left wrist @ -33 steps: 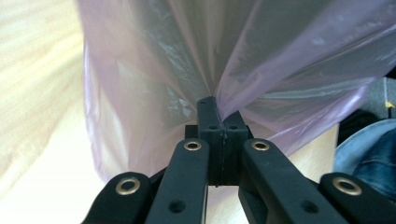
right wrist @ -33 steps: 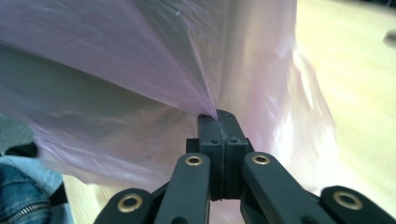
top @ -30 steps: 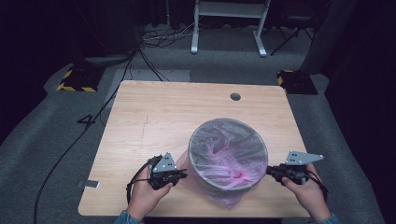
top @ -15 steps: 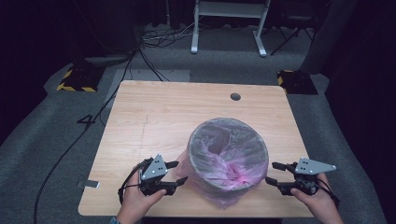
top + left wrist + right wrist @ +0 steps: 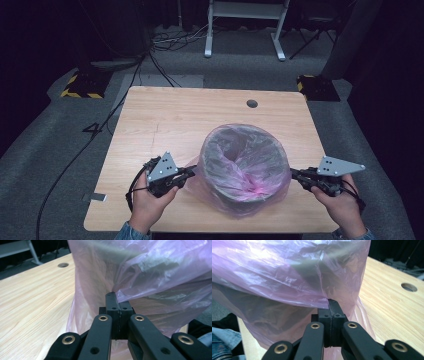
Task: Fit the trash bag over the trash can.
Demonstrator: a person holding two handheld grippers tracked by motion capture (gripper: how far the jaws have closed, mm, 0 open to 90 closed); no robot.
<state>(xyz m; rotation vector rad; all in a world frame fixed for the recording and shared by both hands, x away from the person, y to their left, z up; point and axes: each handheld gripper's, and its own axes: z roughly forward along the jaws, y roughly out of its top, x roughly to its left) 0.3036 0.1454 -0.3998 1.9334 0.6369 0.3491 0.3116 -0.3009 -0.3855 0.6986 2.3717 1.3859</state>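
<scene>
Holding both tools near the front edge of the table (image 5: pixel 150 120), I pinch the pink bag (image 5: pixel 245 167) from two sides: my left gripper (image 5: pixel 189 172) is fully closed on its film, my right gripper (image 5: pixel 295 173) the same. Between them stands the bin (image 5: pixel 227 150) wearing this bag.

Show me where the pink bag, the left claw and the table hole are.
pink bag (image 5: pixel 260 170), high view, inner lining.
left claw (image 5: pixel 116 305), left gripper view, shut tips.
table hole (image 5: pixel 252 103), high view, centre.
</scene>
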